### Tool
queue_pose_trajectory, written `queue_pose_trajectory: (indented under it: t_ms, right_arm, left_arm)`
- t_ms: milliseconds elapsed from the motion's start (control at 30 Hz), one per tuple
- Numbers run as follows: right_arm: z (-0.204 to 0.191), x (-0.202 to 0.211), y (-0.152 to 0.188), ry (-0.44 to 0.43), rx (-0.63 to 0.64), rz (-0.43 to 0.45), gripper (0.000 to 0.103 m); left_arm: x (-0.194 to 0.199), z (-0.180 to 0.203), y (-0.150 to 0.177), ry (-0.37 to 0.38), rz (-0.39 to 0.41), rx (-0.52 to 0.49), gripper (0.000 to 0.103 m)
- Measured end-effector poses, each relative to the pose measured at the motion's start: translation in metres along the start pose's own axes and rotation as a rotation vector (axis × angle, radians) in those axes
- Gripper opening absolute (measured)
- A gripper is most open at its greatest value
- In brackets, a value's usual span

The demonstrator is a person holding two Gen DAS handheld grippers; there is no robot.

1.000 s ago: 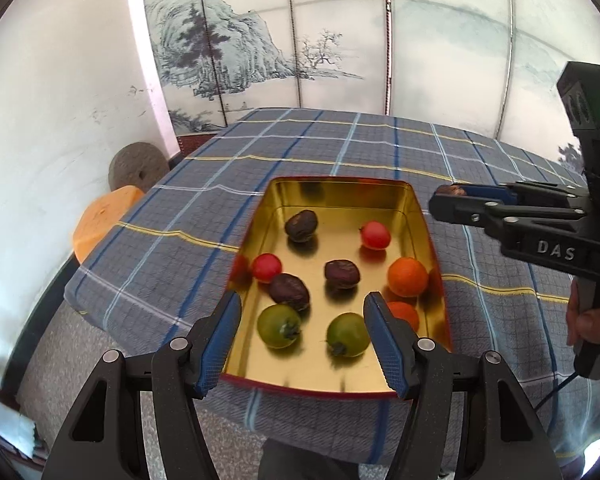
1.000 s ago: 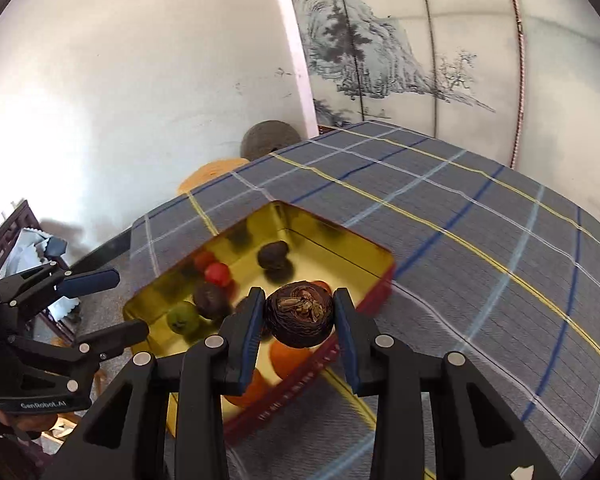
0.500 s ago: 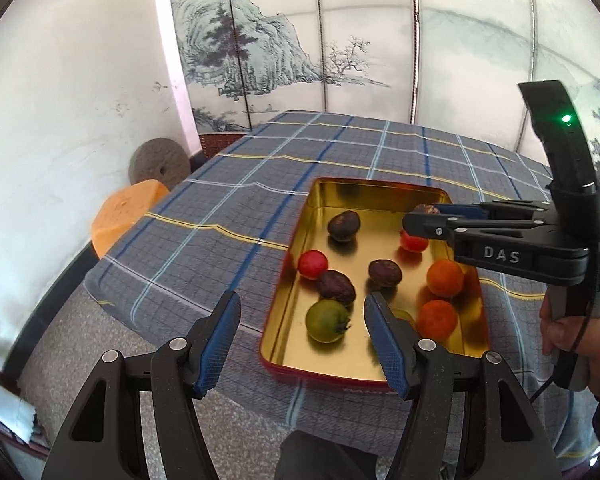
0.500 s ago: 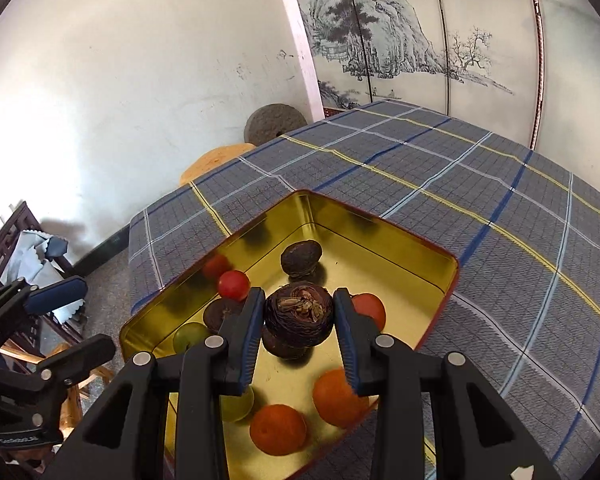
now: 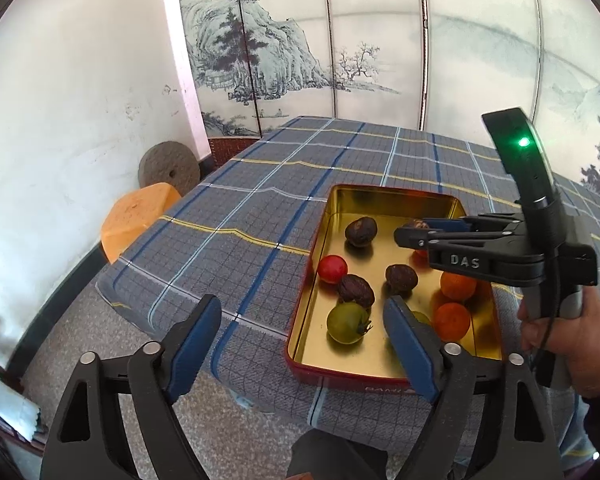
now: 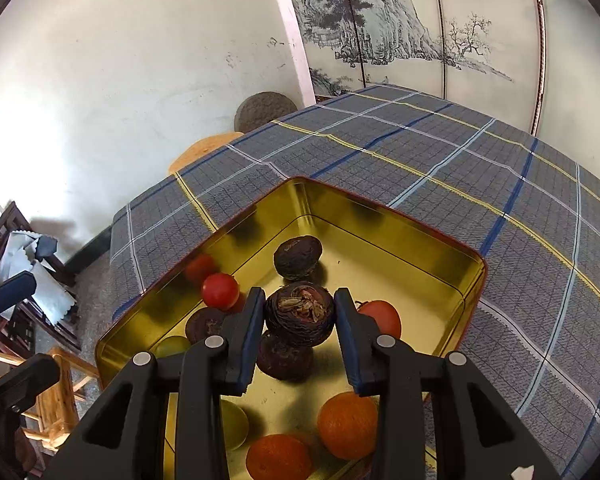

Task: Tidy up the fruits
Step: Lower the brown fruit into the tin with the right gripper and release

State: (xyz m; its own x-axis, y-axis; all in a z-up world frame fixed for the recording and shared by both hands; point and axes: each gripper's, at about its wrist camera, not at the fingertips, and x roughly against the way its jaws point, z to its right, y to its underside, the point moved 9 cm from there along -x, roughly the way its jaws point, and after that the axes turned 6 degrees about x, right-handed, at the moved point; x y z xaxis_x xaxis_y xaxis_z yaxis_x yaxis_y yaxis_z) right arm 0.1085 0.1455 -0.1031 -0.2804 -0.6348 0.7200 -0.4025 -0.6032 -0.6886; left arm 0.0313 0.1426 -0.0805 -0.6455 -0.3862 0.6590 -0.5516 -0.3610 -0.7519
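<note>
The right hand-held gripper [image 6: 296, 320] was clamped on a dark, wrinkled fruit [image 6: 300, 314], its blue pads pressed against both sides, and it hung above the middle of the gold tin [image 6: 384, 216] rather than resting on its floor. Directly beneath it sat another dark fruit [image 6: 285, 358], with a third [image 6: 298, 257] at 12 o'clock toward the far wall. A red tomato [image 6: 220, 291] lay at 10 o'clock and a second red one [image 6: 382, 318] at 3 o'clock, partly hidden by the right finger. Two oranges [image 6: 346, 424] sat at 6 o'clock near the front wall, and a green fruit [image 6: 234, 424] showed at 7 o'clock.

The left hand-held gripper [image 5: 302, 332] hovered with its jaws wide apart and nothing between them, off the near edge of the table [image 5: 260, 216], the tin at its 1 o'clock. From there a green tomato [image 5: 347, 323] was plain in the front corner of the tin.

By my reading the sorting was nearly finished: every fruit in view was inside the tin or held over it, and none lay on the plaid cloth. What remained was setting down the held fruit, probably in a free spot beside the other dark ones.
</note>
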Motion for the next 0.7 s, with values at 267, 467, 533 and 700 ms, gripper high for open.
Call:
queue_pose_trajectory:
  t_ms: [267, 467, 533, 700]
  right_arm:
    - [-0.018, 0.033, -0.017, 0.015, 0.048, 0.103, 0.05]
    - [-0.038, 0.085, -0.017, 0.039, 0.101, 0.215, 0.066]
    - [-0.041, 0.1, -0.014, 0.048, 0.108, 0.24, 0.068]
    - [-0.037, 0.139, -0.001, 0.087, 0.104, 0.291, 0.073]
  left_arm:
    - [0.014, -0.007, -0.01, 0.04, 0.041, 0.043, 0.095]
    - [0.031, -0.002, -0.021, 0.029, 0.103, 0.026, 0.096]
    - [0.038, 0.0, -0.023, 0.037, 0.118, 0.021, 0.096]
    - [0.054, 0.007, -0.028, 0.054, 0.148, 0.009, 0.096]
